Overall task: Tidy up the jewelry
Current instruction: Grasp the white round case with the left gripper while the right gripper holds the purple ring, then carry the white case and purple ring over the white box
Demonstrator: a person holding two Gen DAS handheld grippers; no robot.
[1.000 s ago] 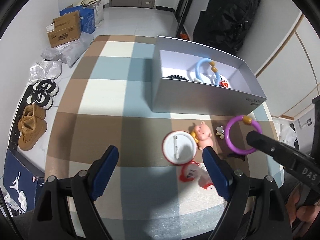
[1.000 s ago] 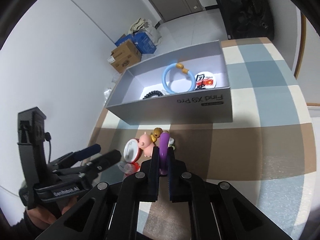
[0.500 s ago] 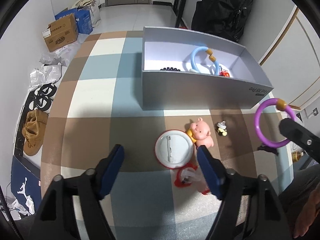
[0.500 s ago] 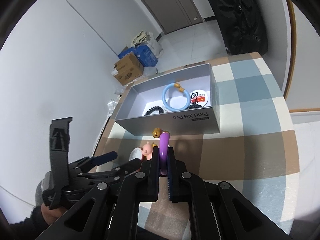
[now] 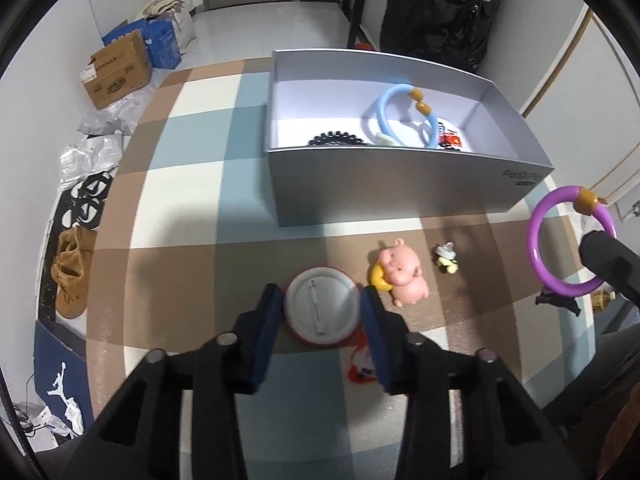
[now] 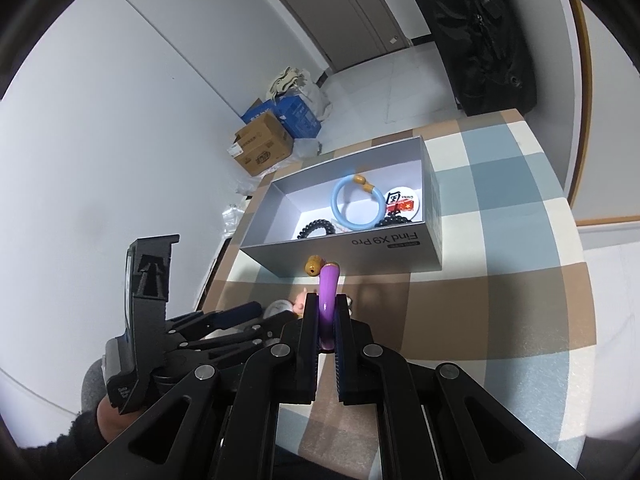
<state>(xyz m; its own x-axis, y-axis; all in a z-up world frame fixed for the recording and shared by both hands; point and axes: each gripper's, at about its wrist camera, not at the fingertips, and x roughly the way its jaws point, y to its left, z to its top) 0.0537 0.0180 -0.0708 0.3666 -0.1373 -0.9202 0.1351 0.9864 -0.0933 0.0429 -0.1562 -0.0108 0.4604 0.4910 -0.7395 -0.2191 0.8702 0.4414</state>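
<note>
On the checked tablecloth (image 5: 188,208) we find our left gripper (image 5: 320,312) pointing down over the round red-rimmed badge (image 5: 322,308), which lies pin-side up between the blue pads; the jaws are closing around it, and the pads sit right at its rim, though we cannot tell whether they press it yet. Just beside the badge lies a pink pig figure (image 5: 402,276), with a small bee charm (image 5: 446,258) a little further along, both in front of the grey box (image 5: 400,184). Inside the box we see a blue bracelet (image 6: 356,206), a black beaded bracelet (image 6: 316,228) and a white badge (image 6: 400,200). Our right gripper (image 6: 327,312) is clamped on the purple bracelet (image 6: 329,300), held upright and clear of the cloth, its amber bead (image 6: 314,266) uppermost, in front of the box's near wall.
</note>
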